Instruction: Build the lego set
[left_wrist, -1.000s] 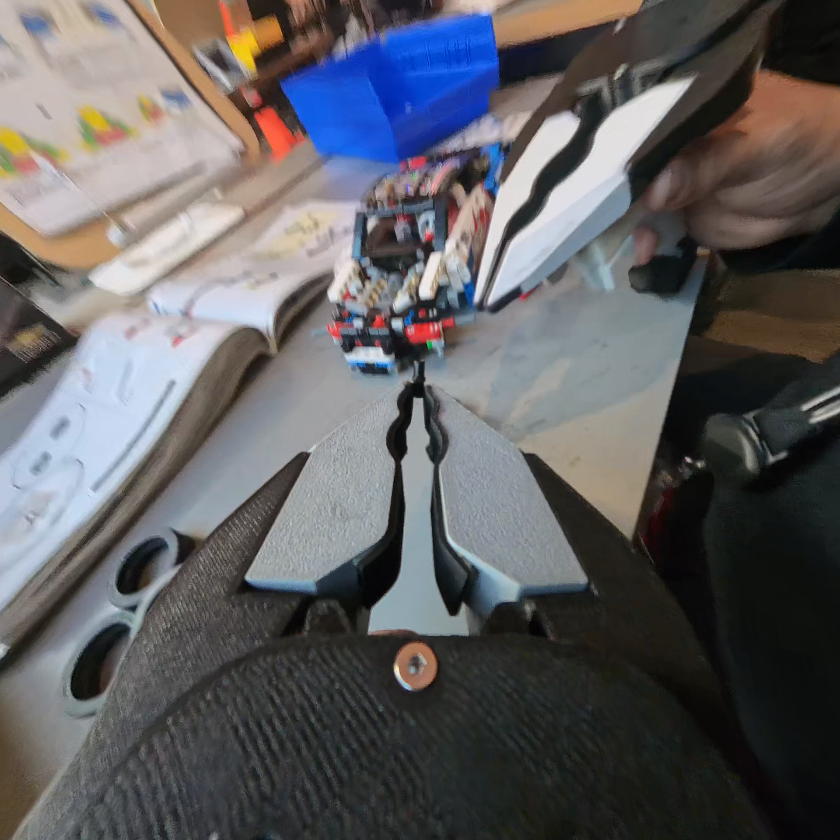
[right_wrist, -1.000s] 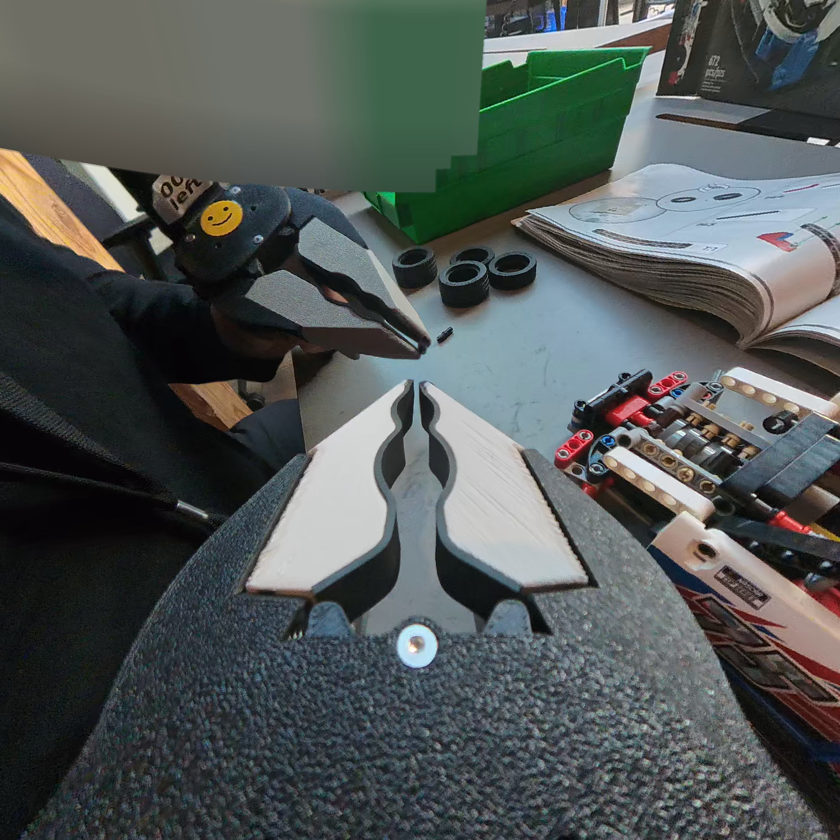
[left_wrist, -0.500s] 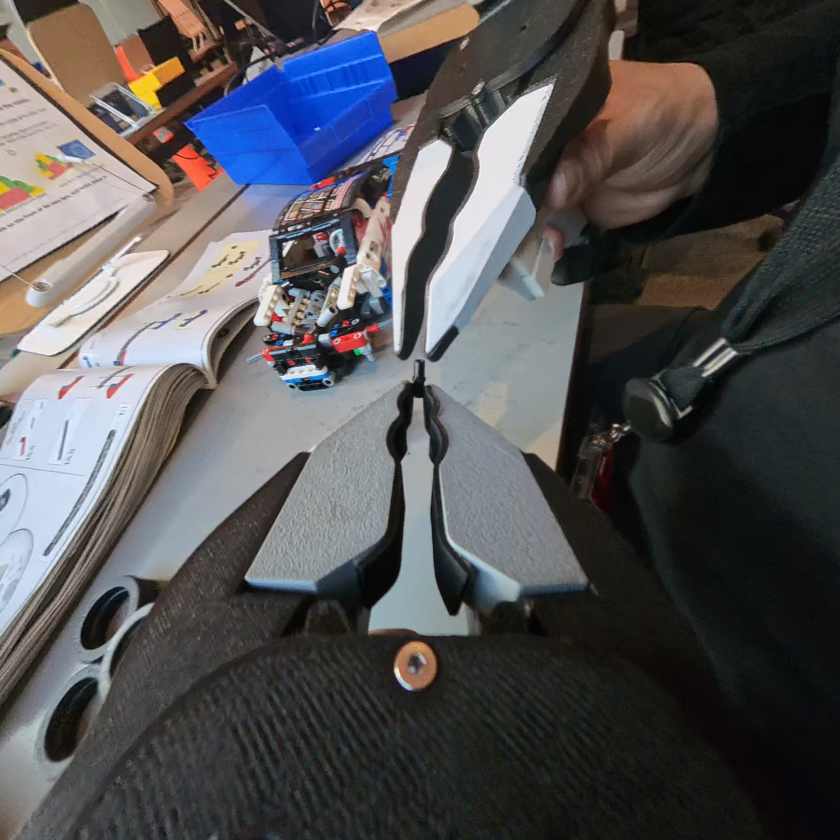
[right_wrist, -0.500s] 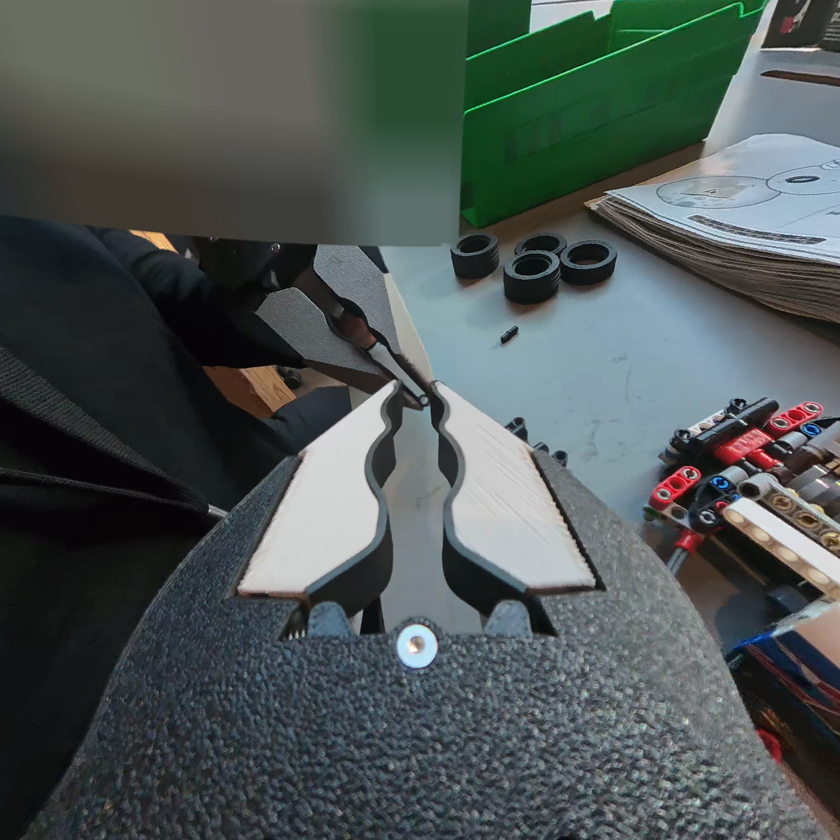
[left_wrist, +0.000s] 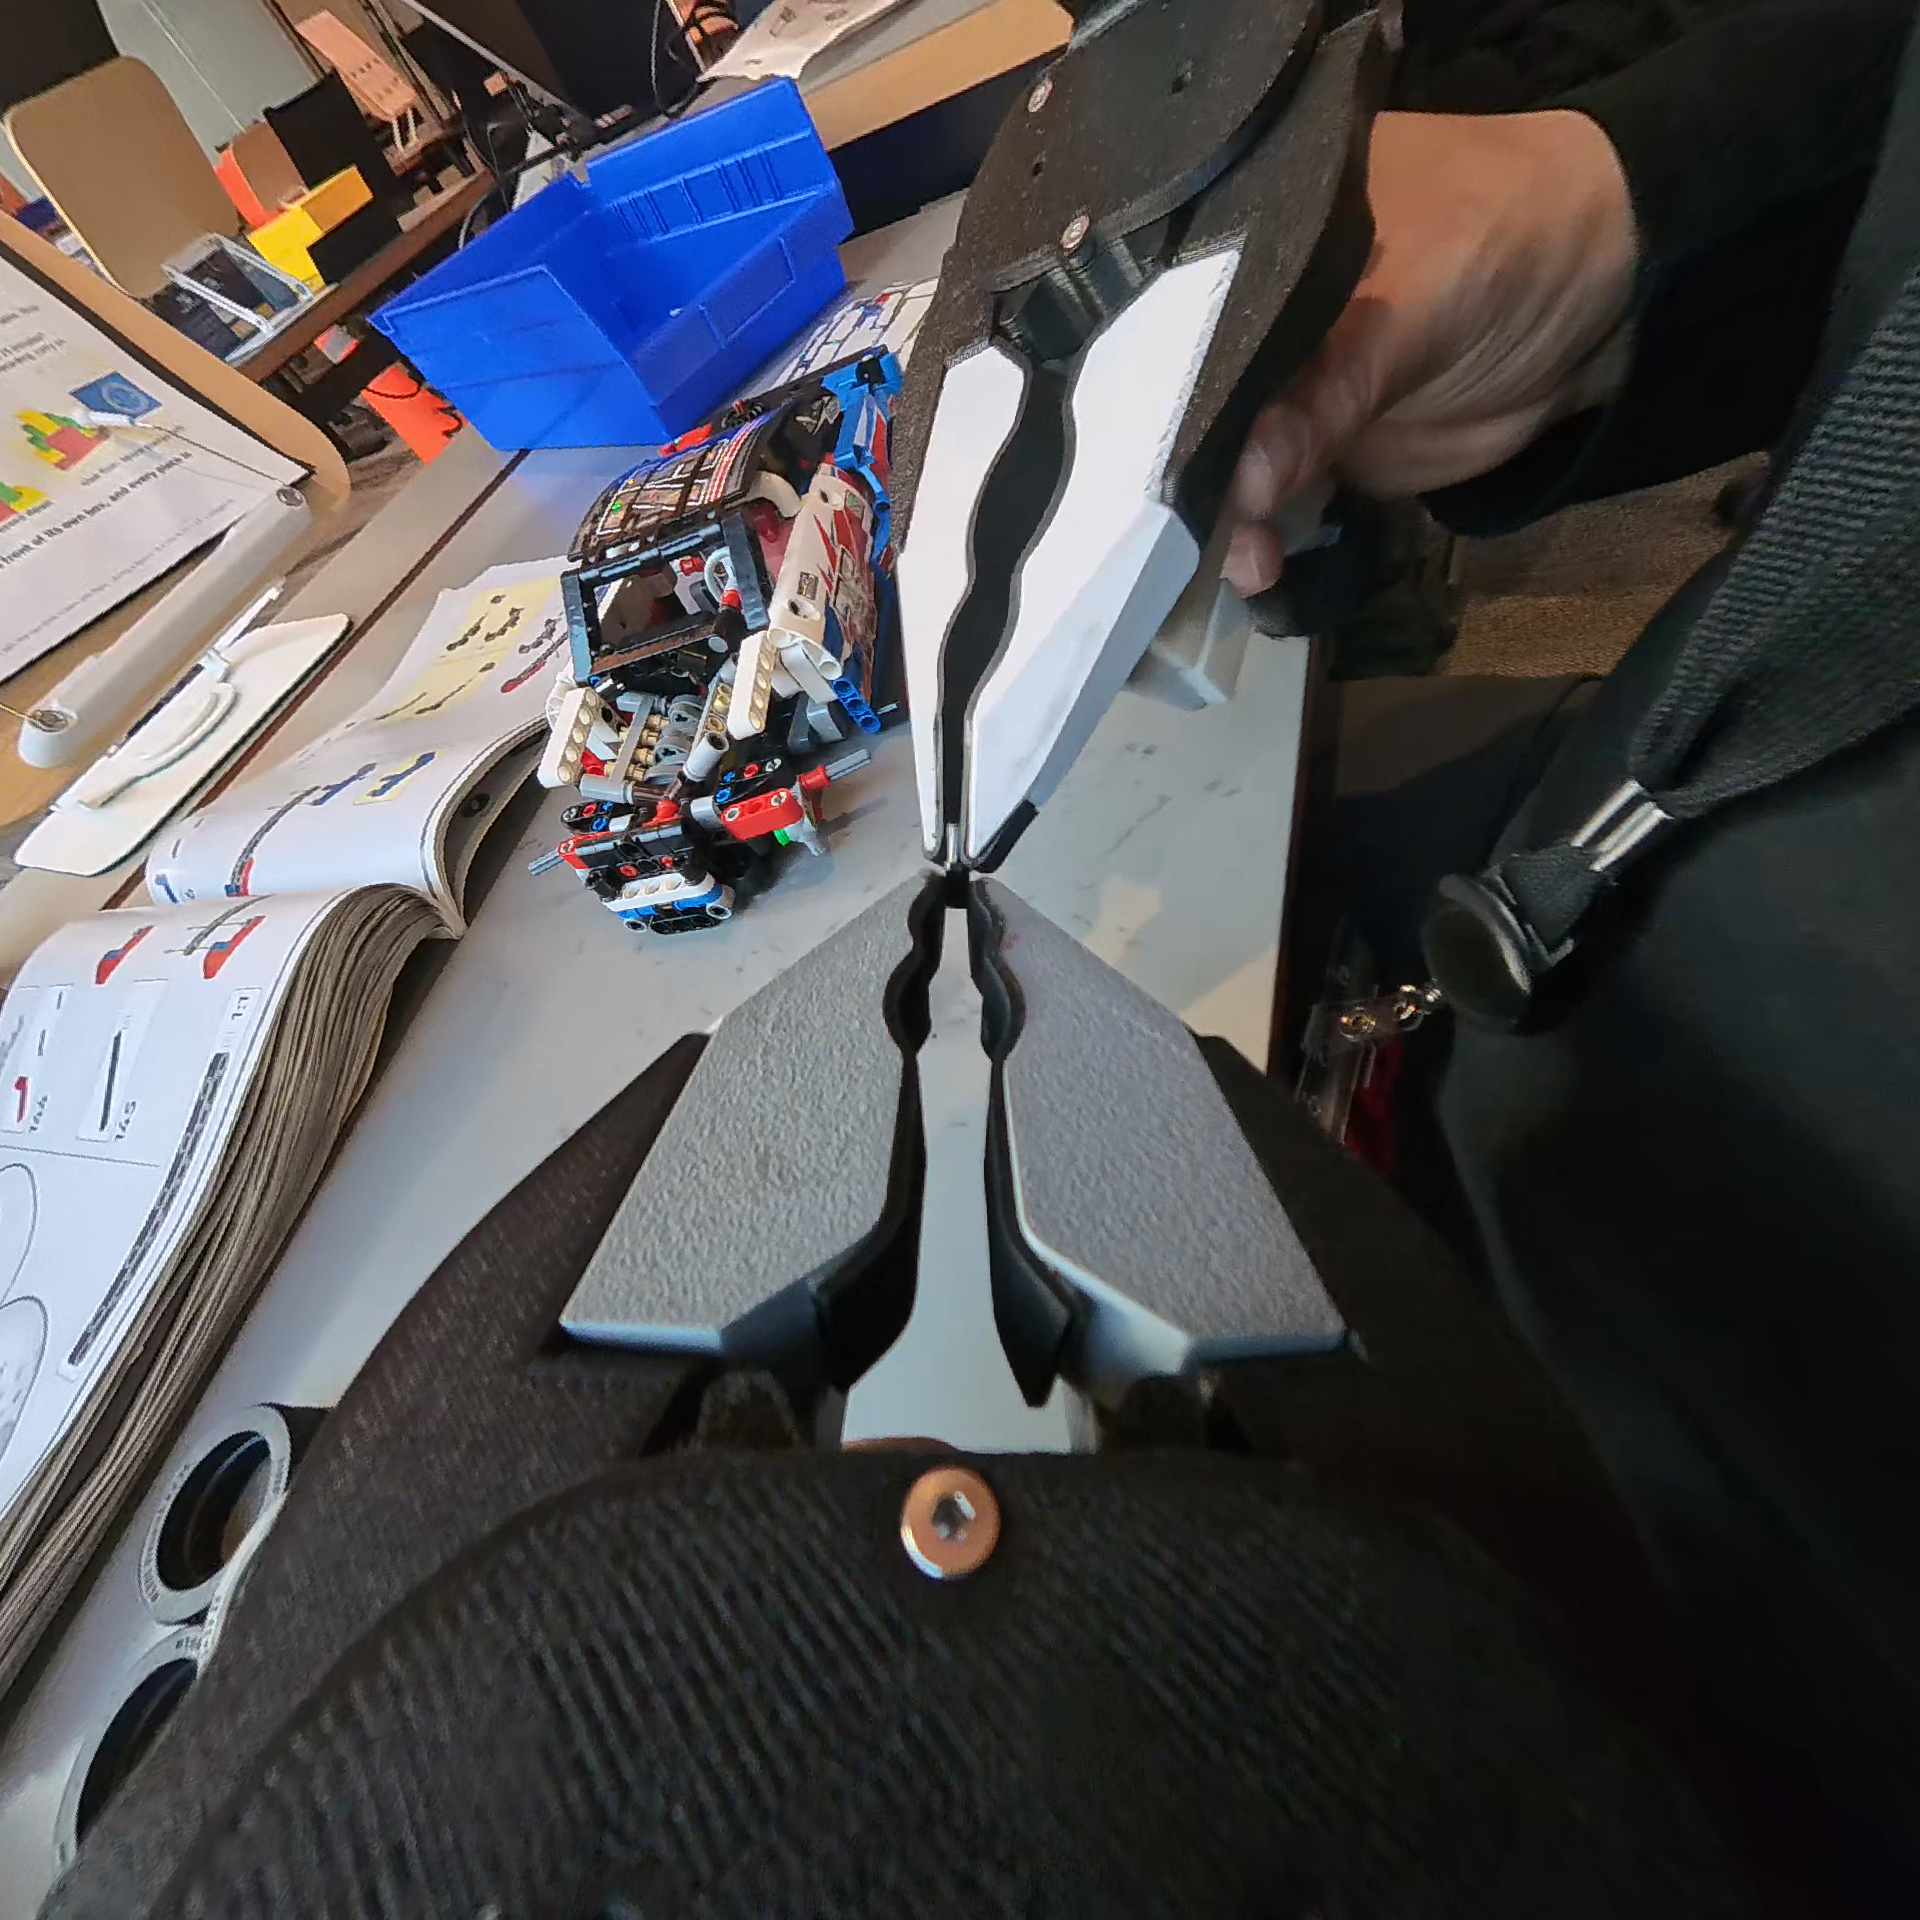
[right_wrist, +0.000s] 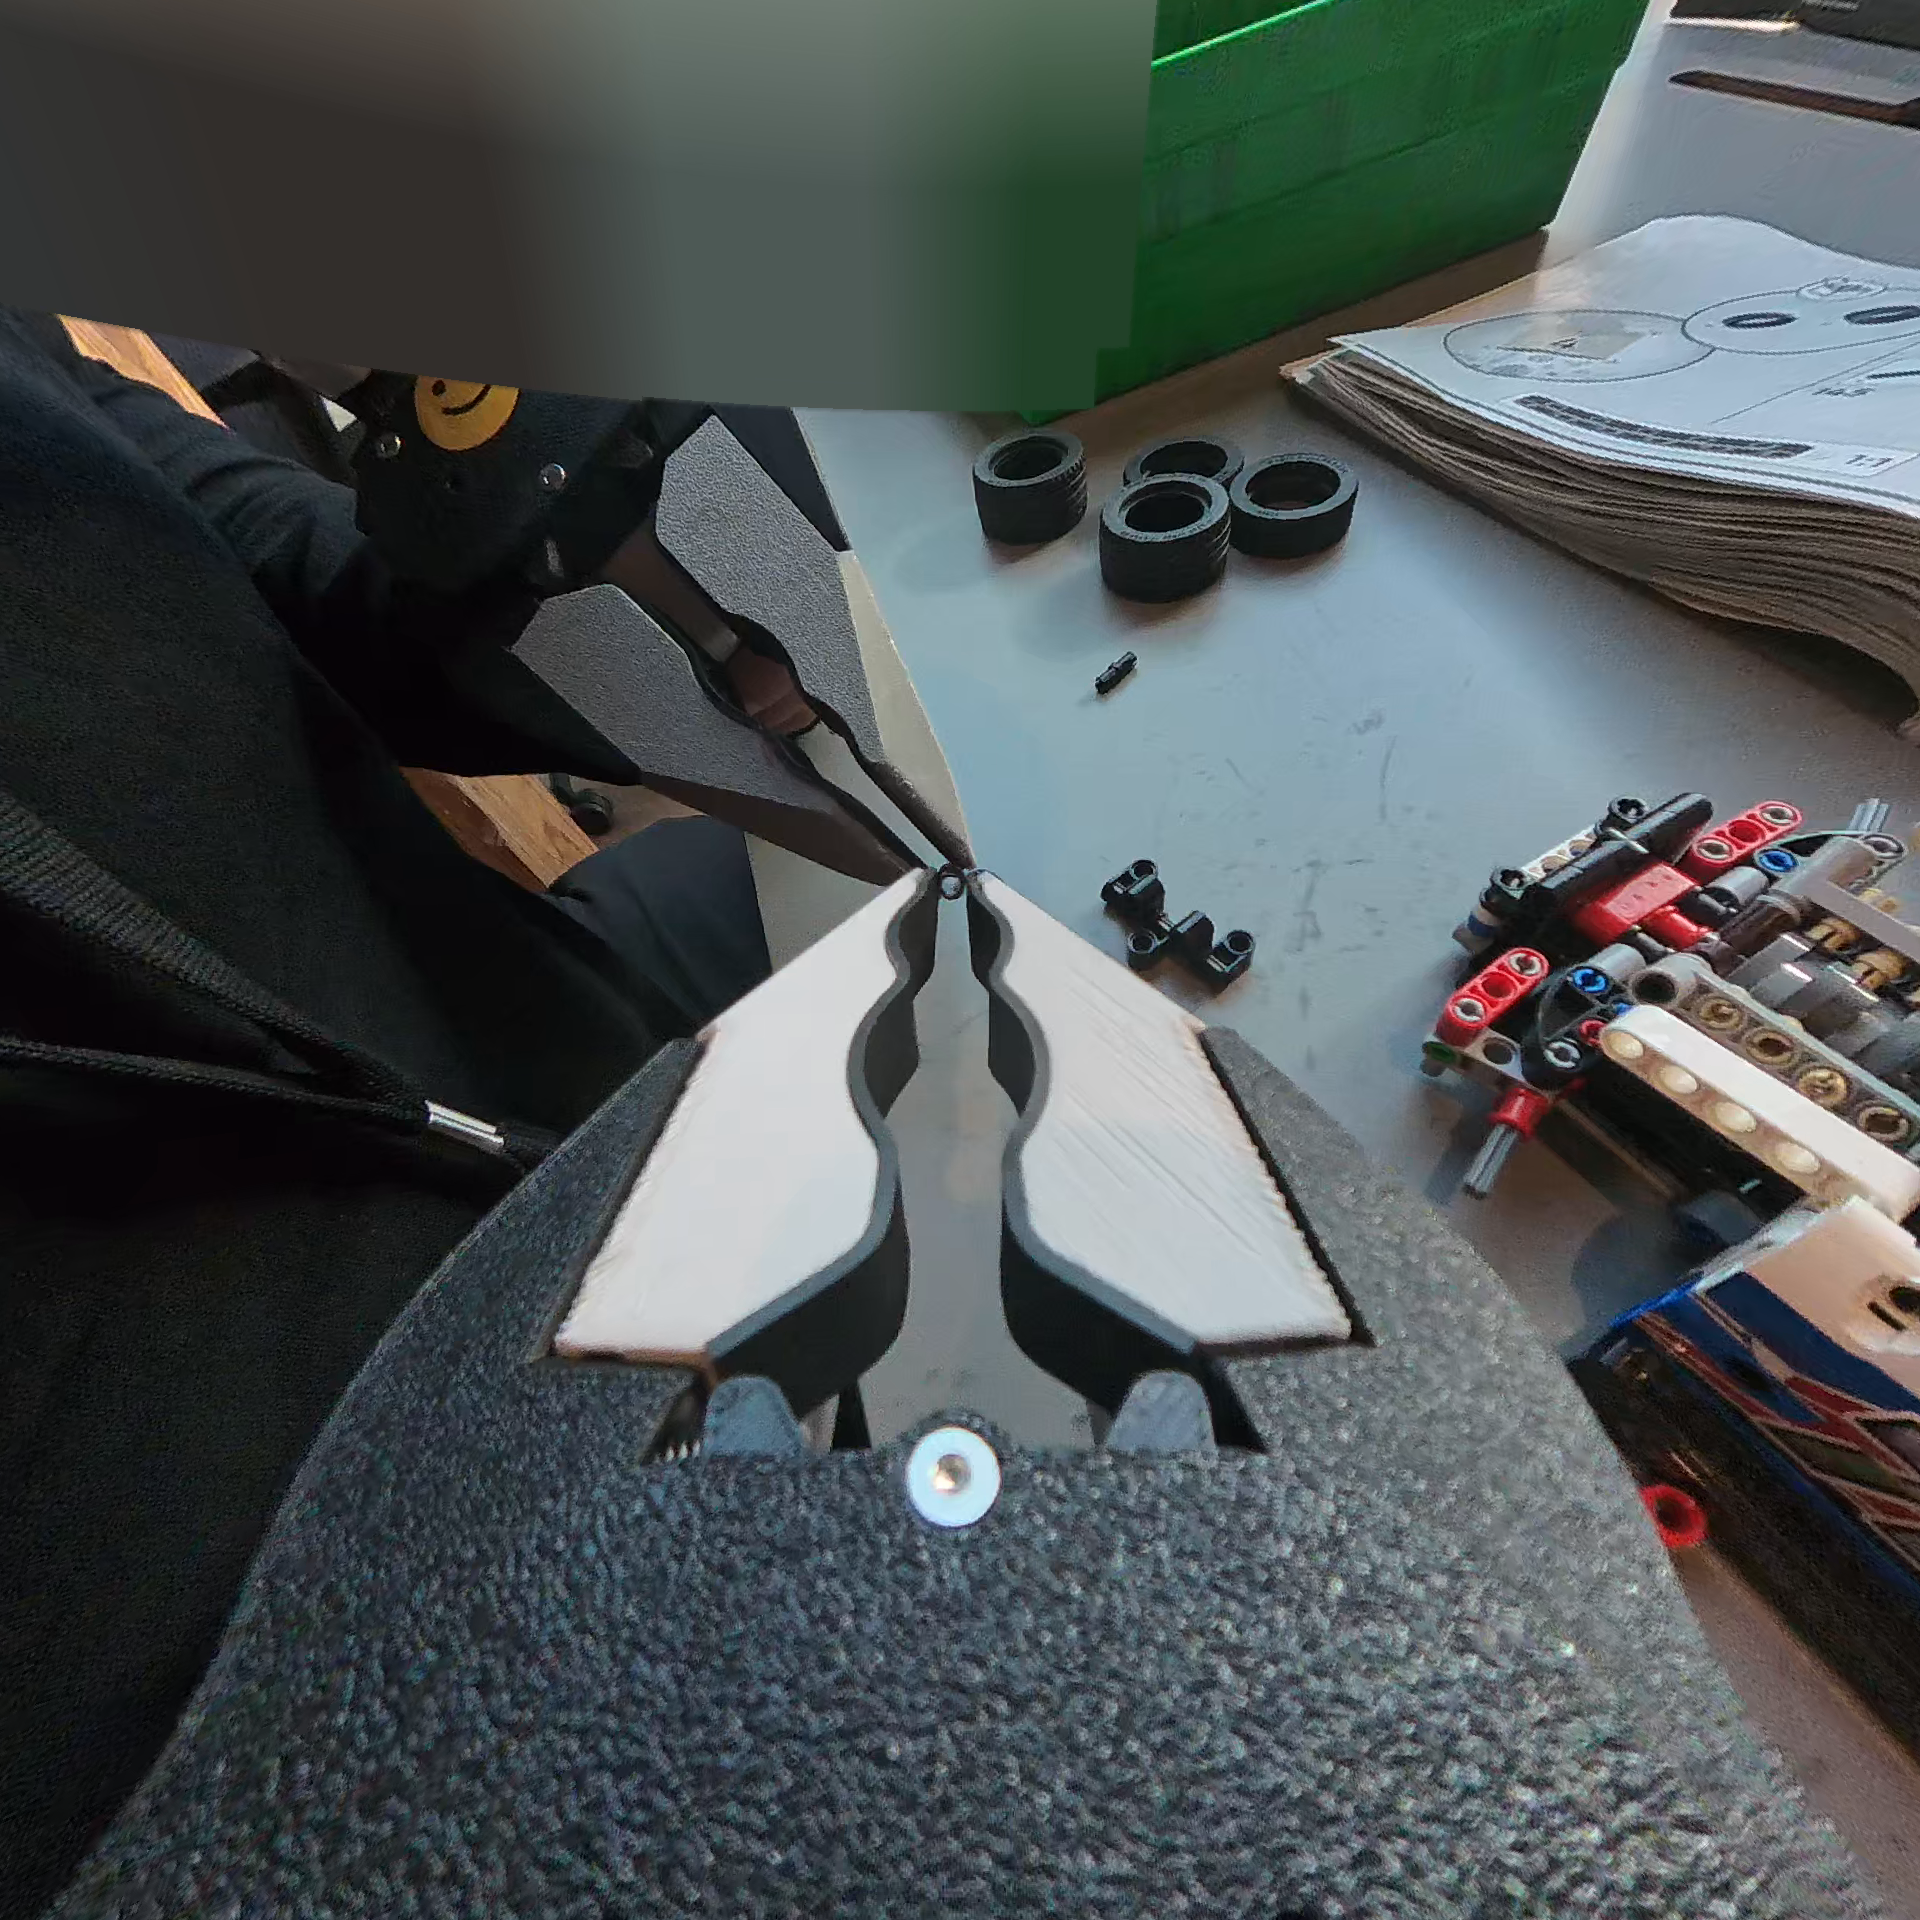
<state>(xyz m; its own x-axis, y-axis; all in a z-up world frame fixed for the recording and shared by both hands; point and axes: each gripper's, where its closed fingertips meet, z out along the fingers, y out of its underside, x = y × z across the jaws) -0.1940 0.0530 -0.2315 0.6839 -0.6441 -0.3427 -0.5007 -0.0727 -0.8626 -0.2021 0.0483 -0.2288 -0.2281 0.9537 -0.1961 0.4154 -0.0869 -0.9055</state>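
My left gripper (left_wrist: 952, 885), with grey fingers, is shut on a small black pin (right_wrist: 951, 883) and holds it above the table's near edge. My right gripper (right_wrist: 951, 885), with white fingers, meets it tip to tip, and its tips are closed on the pin's free end. In the left wrist view the right gripper (left_wrist: 951, 847) comes down from above. In the right wrist view the left gripper (right_wrist: 935, 857) comes in from the upper left. The part-built lego car (left_wrist: 717, 665) lies on the grey table; it also shows in the right wrist view (right_wrist: 1714, 1039).
Several black tyres (right_wrist: 1164, 520), a loose black pin (right_wrist: 1115, 672) and a black connector piece (right_wrist: 1184, 925) lie on the table. An open instruction book (left_wrist: 208, 935) lies left of the car. A blue bin (left_wrist: 623, 281) and a green bin (right_wrist: 1351, 156) stand behind. Left and right tips are no more than a few centimetres apart.
My right gripper has swung from the car side to my left gripper's tips and closed on the pin's end. My left gripper has stayed shut on the pin.
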